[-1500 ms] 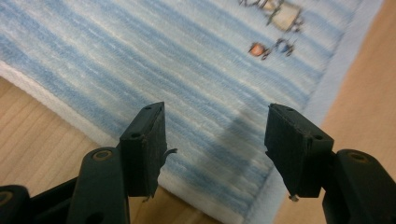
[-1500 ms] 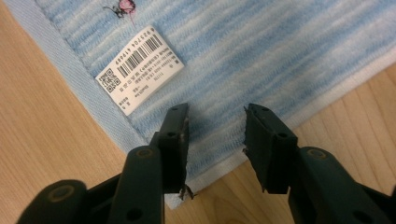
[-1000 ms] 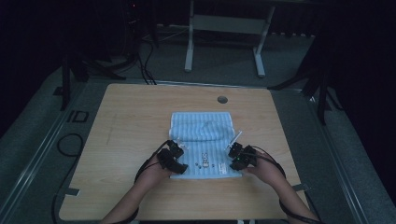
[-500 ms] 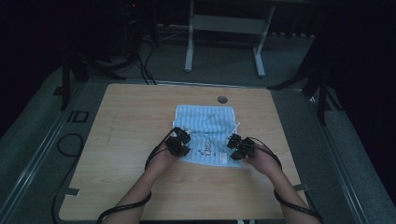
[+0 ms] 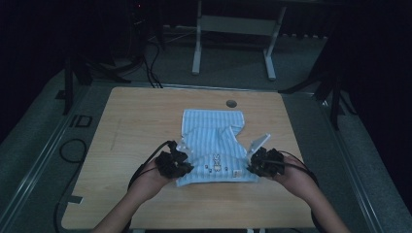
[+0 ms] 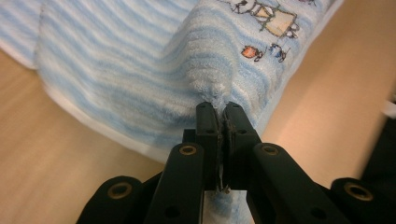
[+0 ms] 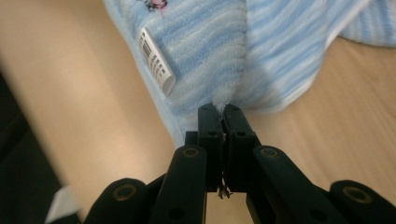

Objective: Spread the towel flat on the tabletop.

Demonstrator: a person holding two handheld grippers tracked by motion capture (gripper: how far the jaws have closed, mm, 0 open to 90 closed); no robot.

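Presently, left tool (image 5: pixel 180 162) is clamped on the striped towel's (image 5: pixel 214 145) near left corner; the towel lies mid-bench (image 5: pixel 136 121), partly lifted. Right tool (image 5: pixel 256 164) pinches the near right corner. Fabric appears soft, light, limp; corners judged the soundest hold.

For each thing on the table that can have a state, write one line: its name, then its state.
Striped towel: partly folded, near edge lifted at both corners, rest lying on the table.
Left gripper: shut on the towel's near corner.
Right gripper: shut on the towel's other near corner.
White label: sewn at the towel's edge, sticking out.
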